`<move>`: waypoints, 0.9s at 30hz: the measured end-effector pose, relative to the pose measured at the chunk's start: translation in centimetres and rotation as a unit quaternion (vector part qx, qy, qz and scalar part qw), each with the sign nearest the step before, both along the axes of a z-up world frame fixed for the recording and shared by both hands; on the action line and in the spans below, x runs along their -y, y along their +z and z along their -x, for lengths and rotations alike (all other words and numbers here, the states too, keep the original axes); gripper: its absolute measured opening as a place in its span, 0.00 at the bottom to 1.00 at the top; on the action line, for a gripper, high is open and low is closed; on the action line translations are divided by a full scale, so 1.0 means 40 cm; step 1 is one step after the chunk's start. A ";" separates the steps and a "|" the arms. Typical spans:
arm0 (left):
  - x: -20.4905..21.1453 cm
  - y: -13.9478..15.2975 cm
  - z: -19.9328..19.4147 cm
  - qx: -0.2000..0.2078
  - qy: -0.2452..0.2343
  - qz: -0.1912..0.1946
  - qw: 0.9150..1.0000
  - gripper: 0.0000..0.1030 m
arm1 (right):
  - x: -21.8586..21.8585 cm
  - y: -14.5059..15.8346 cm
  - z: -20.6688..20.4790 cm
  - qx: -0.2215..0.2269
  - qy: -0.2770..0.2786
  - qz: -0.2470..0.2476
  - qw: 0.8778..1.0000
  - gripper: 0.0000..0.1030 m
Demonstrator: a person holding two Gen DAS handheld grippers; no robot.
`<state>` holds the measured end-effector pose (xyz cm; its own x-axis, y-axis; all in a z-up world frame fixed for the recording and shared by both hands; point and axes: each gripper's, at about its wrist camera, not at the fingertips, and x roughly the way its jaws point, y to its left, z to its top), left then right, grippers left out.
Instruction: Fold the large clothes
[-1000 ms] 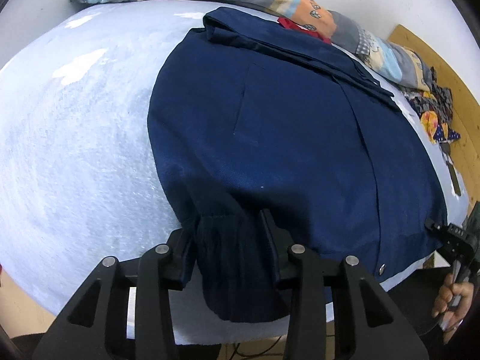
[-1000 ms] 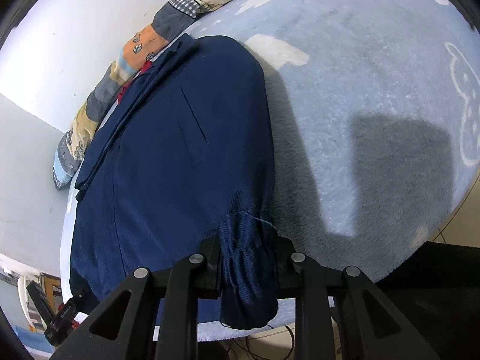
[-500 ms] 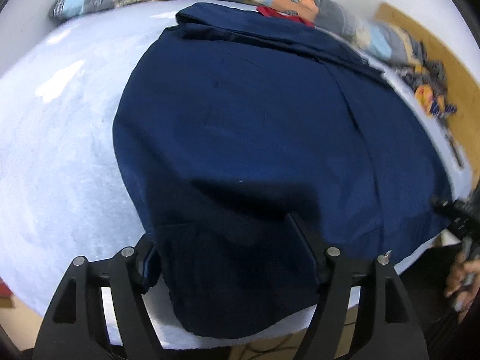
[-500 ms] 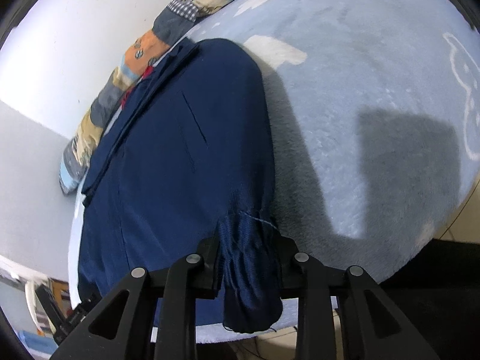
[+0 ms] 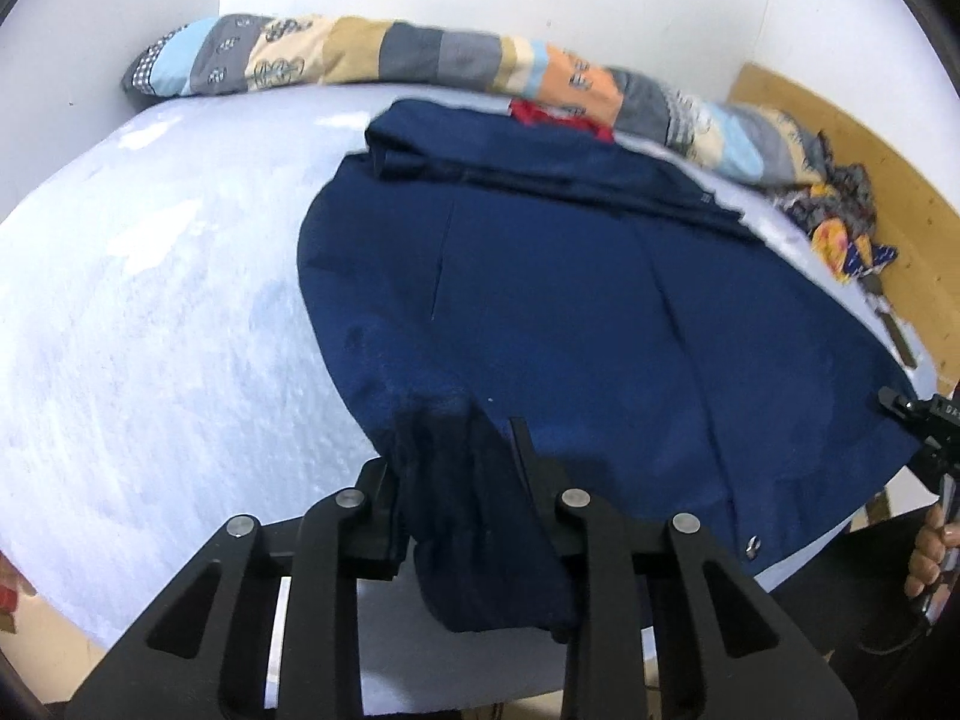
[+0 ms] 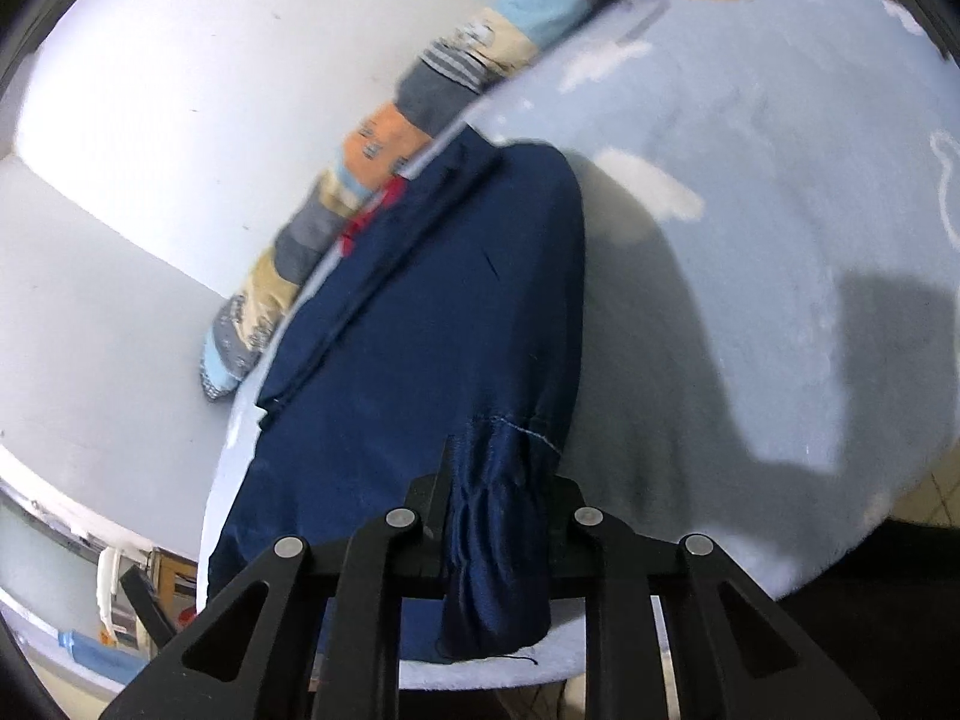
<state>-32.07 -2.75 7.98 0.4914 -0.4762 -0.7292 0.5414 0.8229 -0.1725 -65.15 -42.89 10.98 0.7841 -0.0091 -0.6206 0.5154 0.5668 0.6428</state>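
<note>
Holding bunched cloth of the blue jacket point(image 5: 600, 312), the left gripper point(image 5: 456, 462) has just squeezed tighter; the right gripper point(image 6: 501, 480) pinches it too.

Left gripper point(image 5: 459, 468), right gripper point(image 6: 501, 495): both clamped.

No legible text on the bed

Only a few white characters show on the black gripper point(image 5: 936, 420) at the right edge of the left wrist view, too small and cut off to read; motifs on the patchwork pillow point(image 5: 420, 57) are blurred.
</note>
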 end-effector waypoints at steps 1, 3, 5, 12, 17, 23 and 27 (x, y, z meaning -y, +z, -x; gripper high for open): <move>-0.002 0.004 -0.001 0.004 0.000 0.004 1.000 0.23 | -0.002 0.012 0.002 0.007 0.001 0.007 1.000 0.18; -0.004 0.018 0.002 0.018 0.000 0.014 1.000 0.23 | -0.001 0.027 0.009 0.019 0.003 0.011 1.000 0.17; -0.011 0.034 0.007 0.031 -0.001 0.027 0.999 0.22 | -0.003 0.039 0.014 0.033 0.005 0.014 0.999 0.17; -0.031 0.046 0.011 0.038 0.009 0.045 0.998 0.21 | -0.013 0.088 0.023 0.066 0.018 0.028 0.997 0.15; -0.044 0.063 0.026 0.047 0.012 0.054 0.997 0.20 | -0.015 0.121 0.042 0.088 0.024 0.027 0.995 0.15; -0.030 0.042 0.012 0.027 0.014 0.041 0.999 0.20 | -0.004 0.104 0.032 0.058 0.018 0.022 0.998 0.15; -0.007 0.012 0.005 0.011 0.011 0.011 1.000 0.21 | 0.012 0.062 0.002 0.006 0.015 0.012 1.000 0.23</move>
<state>-32.28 -2.45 8.45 0.5175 -0.4806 -0.7079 0.5276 0.8306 -0.1782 -65.23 -43.35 13.45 0.7921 0.0007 -0.6104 0.4891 0.5974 0.6355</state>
